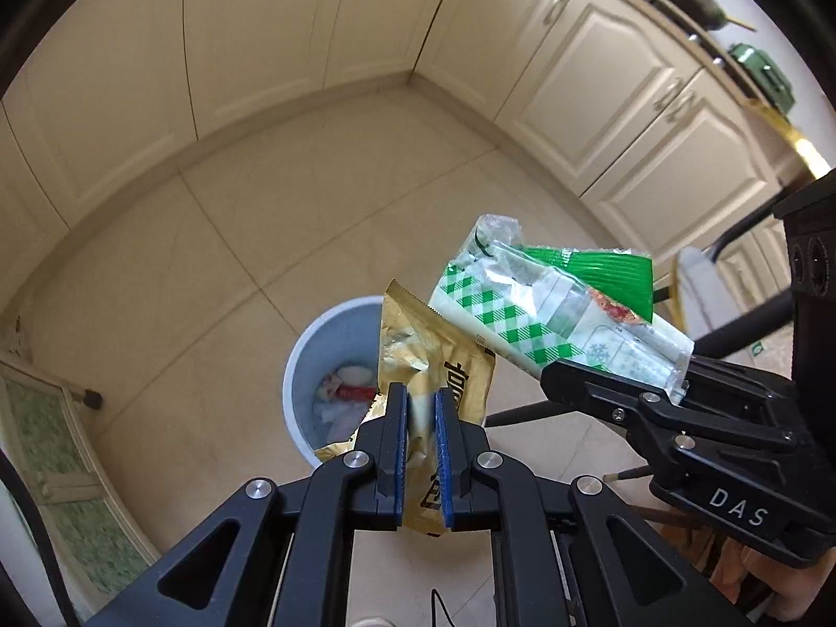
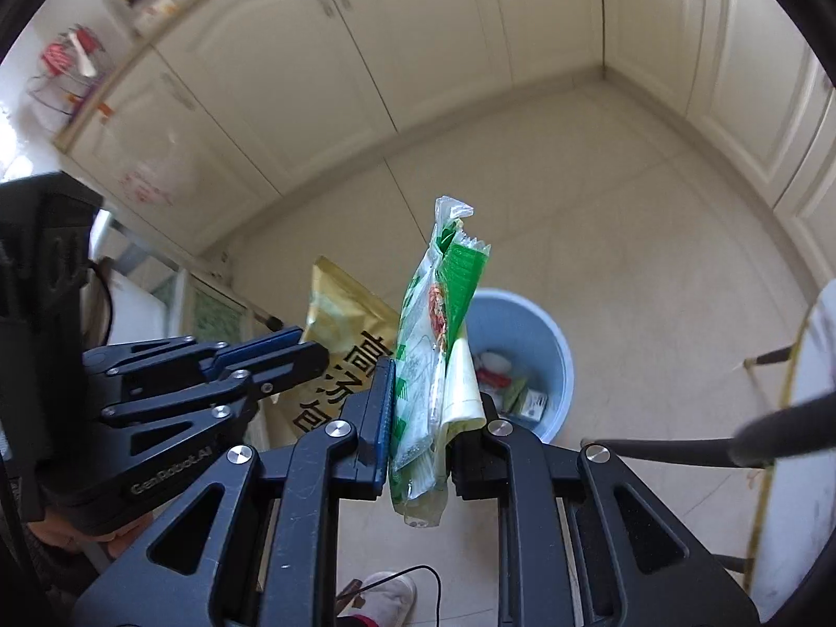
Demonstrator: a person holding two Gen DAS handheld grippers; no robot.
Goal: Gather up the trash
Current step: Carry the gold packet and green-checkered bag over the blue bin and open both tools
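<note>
In the left wrist view, the left gripper [image 1: 422, 439] is seen at the lower centre of the frame, its jaws nearly closed and clamped on a gold foil packet [image 1: 418, 366] printed with dark characters. The packet stands up between the blue pads and partly hides a light blue bin [image 1: 313, 360] on the tiled floor [image 1: 209, 271] behind it. Crumpled wrappers in white and red can be made out inside the bin.

At the right of the same view, the right gripper [image 1: 627, 381] is seen from the side, pinched on a green-and-white checked plastic wrapper [image 1: 522, 313] that reaches up toward the centre of the frame, its upper end clear and crinkled. The two pieces of trash lie close together, and whether they touch cannot be told.

In the right wrist view, the right gripper [image 2: 420, 418] is shown at lower centre, its jaws a little way apart and pressed on the folded green-and-white wrapper [image 2: 433, 334], which stands upright edge-on. The bin [image 2: 548, 345] sits just right of centre behind it, with small packets lying inside. The left gripper [image 2: 308, 352] comes in from the left, with the gold packet [image 2: 345, 329] held up beside the wrapper.

Cream cabinet doors [image 1: 601, 78] line the upper part of both views. A slippered foot [image 2: 386, 593] is visible at the bottom edge of the right wrist view.
</note>
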